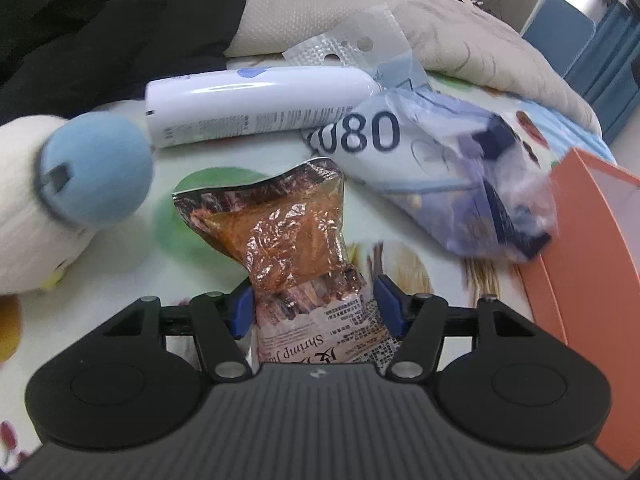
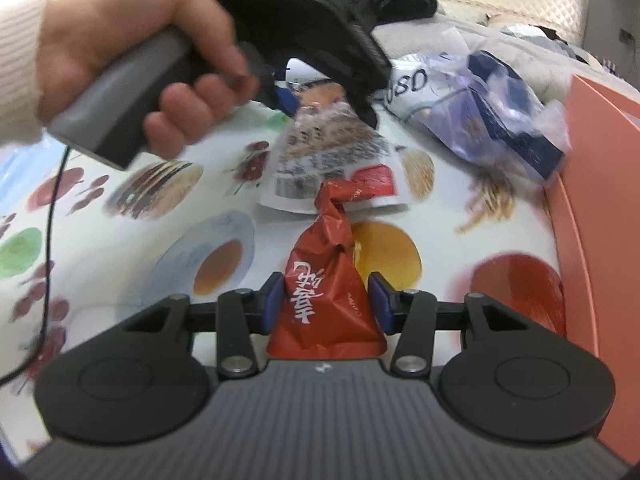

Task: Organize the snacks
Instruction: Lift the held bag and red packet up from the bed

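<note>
Nearest our left wrist camera, the left gripper (image 1: 314,306) has its blue pads pressed against the sides of a crinkled shrimp snack packet (image 1: 298,256), so we read it as clenched on that packet. Its long axis runs straight away from the camera, printed end under the gripper body, sealed foil end pointing toward a white spray can (image 1: 256,106) lying on its side. Our right gripper (image 2: 326,300) flanks a red snack pouch (image 2: 326,300); the left pad touches the pouch, while a narrow gap shows at the right pad, so we cannot tell whether it is gripped. The pouch also points away from the camera, twisted neck farthest. Both items sit on a tablecloth (image 2: 132,248) printed with fruit and food pictures. On it lie a clear bag of wrapped snacks (image 1: 452,184), a white plush toy (image 1: 44,208) with a blue patch, and an orange box (image 1: 588,240) at the right edge. Behind are a quilted cream cover (image 1: 460,36) and dark clothing (image 1: 100,20). The person's left hand (image 2: 132,68) grips the handle.
</note>
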`<state>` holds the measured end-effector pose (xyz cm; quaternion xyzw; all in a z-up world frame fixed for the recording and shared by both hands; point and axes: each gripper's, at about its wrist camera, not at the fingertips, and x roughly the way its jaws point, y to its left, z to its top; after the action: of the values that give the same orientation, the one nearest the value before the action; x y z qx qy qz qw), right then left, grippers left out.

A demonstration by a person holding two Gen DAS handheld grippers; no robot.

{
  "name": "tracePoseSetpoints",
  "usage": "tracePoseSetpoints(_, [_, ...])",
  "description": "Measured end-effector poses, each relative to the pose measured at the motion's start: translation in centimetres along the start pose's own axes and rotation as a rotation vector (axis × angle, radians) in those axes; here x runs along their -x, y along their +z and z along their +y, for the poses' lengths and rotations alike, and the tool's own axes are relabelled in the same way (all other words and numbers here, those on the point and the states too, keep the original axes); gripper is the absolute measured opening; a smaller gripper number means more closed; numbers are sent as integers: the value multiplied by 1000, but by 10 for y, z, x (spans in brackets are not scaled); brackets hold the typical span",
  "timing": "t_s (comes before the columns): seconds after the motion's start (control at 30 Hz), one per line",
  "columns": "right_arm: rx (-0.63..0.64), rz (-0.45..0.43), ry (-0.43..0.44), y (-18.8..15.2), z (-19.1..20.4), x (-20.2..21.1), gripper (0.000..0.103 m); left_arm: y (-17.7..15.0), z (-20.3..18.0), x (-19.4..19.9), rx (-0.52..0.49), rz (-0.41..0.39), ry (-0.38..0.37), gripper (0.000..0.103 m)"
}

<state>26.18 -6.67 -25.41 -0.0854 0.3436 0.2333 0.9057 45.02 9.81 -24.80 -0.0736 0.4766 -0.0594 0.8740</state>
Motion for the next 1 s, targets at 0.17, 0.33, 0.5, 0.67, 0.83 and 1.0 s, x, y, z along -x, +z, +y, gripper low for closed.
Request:
tracePoseSetpoints(0.17, [-29,8,-2,-15,0,29,49,-31,-3,33,-23,-7,7,66])
tracePoseSetpoints(0.33, [-46,7,-3,-25,4,59,48,-63,-8,70,-49,-15,17,66])
tracePoseSetpoints(0.5, [-73,-3,-12,-33,7,90,48,-92,-17,105,-61,-19,11,66])
tracePoseSetpoints(0.67, [-100,-11,-29,-38,6,117,48,-123,-30,137,-85,-22,5,66])
tracePoseSetpoints(0.83, [-113,-27,-50,-44,8,142,48,-153,-38,162,-79,-22,-5,66])
tracePoseSetpoints(1.0, [-131,-48,-64,-48,6,167,48,-181,-50,186,-65,-28,-4,66])
